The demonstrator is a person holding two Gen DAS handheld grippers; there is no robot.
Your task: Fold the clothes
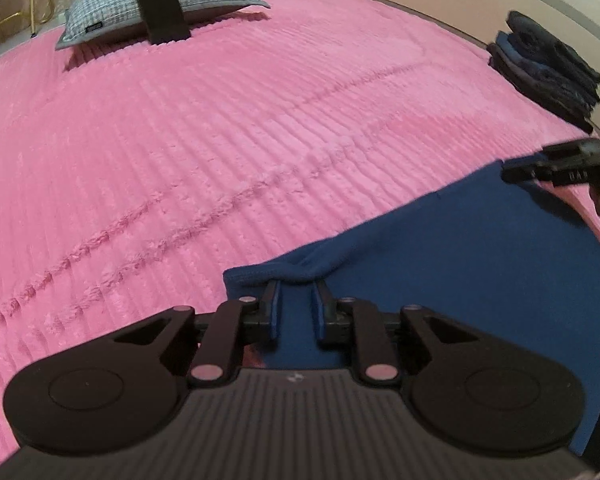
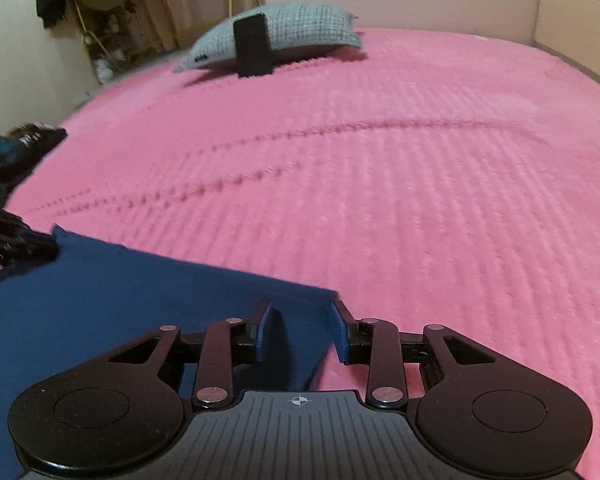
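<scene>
Showing no legible writing, the pillow's (image 1: 156,0) dark label (image 1: 93,29) blurs.

Ahead of the matt black plastic tongs (image 1: 296,296), the pink bedspread (image 1: 220,140) looks plush and ribbed; the blue cloth (image 1: 460,260) between them, smooth and matt.

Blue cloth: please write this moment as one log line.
blue cloth on pink blanket | left gripper open | right gripper open

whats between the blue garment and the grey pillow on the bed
Nothing but bare pink ribbed bedspread lies between the blue garment and the grey pillow; both wrist views show it.
</scene>
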